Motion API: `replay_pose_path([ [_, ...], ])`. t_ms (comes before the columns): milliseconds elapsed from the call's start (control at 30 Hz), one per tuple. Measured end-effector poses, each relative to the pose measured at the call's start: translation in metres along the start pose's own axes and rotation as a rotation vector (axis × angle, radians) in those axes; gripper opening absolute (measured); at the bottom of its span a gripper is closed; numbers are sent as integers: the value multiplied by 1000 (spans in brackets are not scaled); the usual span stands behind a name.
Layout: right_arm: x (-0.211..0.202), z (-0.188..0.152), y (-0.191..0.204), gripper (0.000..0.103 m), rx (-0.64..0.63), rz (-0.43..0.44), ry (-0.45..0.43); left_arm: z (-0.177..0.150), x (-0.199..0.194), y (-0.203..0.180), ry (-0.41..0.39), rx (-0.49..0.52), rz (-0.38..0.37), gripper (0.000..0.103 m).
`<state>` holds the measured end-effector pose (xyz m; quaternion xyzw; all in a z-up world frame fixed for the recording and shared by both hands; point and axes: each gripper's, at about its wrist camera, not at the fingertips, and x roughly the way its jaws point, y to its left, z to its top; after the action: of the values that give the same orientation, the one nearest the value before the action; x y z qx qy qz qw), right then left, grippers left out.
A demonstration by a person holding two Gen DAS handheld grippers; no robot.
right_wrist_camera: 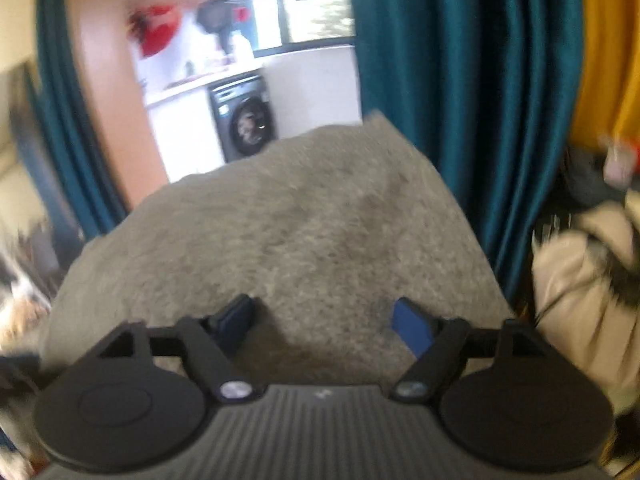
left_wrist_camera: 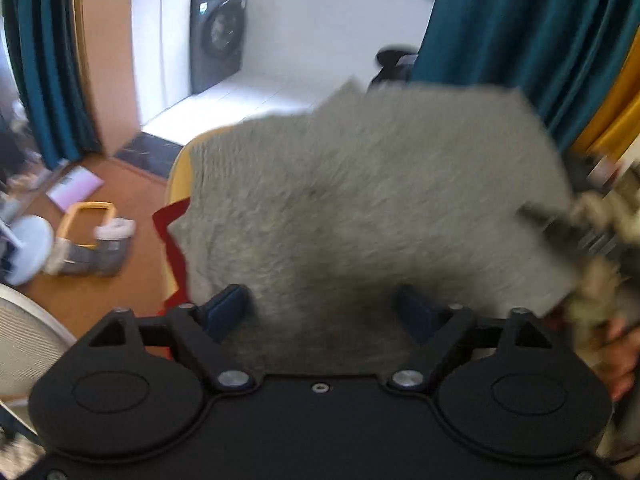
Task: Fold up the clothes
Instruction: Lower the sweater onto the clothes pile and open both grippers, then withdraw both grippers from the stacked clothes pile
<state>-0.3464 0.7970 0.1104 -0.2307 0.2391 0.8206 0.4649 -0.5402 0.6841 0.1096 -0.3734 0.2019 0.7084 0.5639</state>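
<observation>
The grey knitted garment (left_wrist_camera: pixel 360 200) lies spread over the yellow tabletop (left_wrist_camera: pixel 178 172), covering most of it, a red cloth (left_wrist_camera: pixel 172 224) showing at its left edge. It stretches straight ahead of both my tools. My left gripper (left_wrist_camera: pixel 324 312) and right gripper (right_wrist_camera: pixel 326 320) both stand wide open over its near edge, 2 sets of pads gripping nothing.

Teal curtains (left_wrist_camera: pixel 520 20) hang on both sides, framing a bright white-tiled laundry nook with a dark washing machine (left_wrist_camera: pixel 218 36) beside white cabinets (left_wrist_camera: pixel 160 40). Orange-brown floor (left_wrist_camera: pixel 100 292) nearer, daylight through the windows (right_wrist_camera: pixel 316 16).
</observation>
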Motion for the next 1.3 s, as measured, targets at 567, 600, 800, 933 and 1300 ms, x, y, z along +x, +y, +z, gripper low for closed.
replay_pose_path([
  [567,-60,-50,31,102,115,-165,226,-30,-66,41,271,25,29,103],
  [600,-64,-57,37,102,87,-182,272,-35,-69,39,280,46,29,103],
  [800,-88,-60,69,102,-109,-258,317,-50,-83,24,275,128,72,103],
  [933,-97,-52,81,102,-153,-254,307,-56,-84,12,271,164,87,103],
  [1300,-80,-60,82,102,-208,-295,337,-56,-82,-25,190,282,185,103],
])
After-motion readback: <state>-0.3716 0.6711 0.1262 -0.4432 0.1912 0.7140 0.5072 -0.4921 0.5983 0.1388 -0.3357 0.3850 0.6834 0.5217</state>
